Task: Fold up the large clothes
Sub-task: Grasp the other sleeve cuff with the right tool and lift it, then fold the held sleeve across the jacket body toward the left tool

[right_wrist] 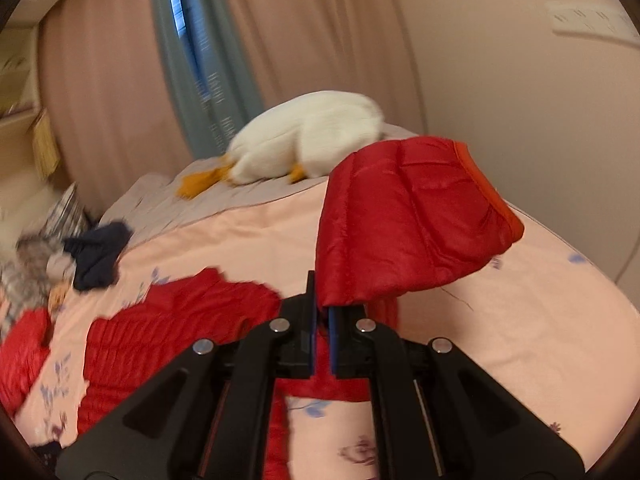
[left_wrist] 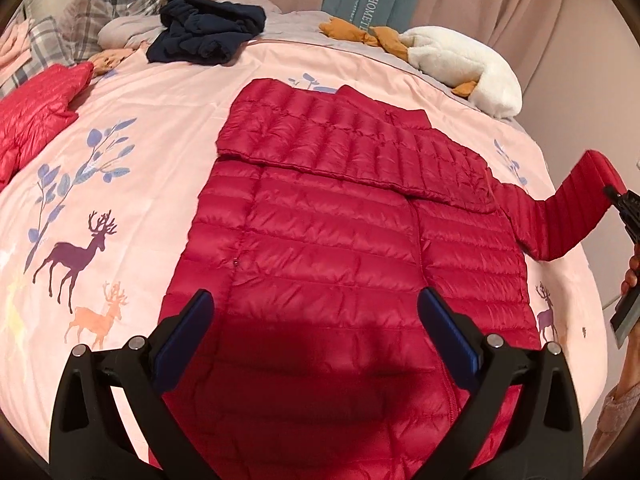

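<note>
A red quilted down jacket (left_wrist: 340, 240) lies flat on the pink bed cover (left_wrist: 140, 184), one sleeve folded across its chest. My left gripper (left_wrist: 316, 320) is open and empty, hovering above the jacket's lower part. My right gripper (right_wrist: 322, 312) is shut on the other sleeve (right_wrist: 404, 220) near its cuff and holds it lifted above the bed. In the left wrist view that raised sleeve (left_wrist: 572, 216) shows at the far right, with the right gripper (left_wrist: 624, 208) at its end. The jacket body (right_wrist: 168, 328) lies to the left in the right wrist view.
A dark navy garment (left_wrist: 208, 28) lies bunched at the head of the bed. A white plush duck (left_wrist: 460, 60) lies at the far right corner. Another red garment (left_wrist: 36, 112) lies at the left. Plaid pillows (left_wrist: 92, 12) and curtains stand behind.
</note>
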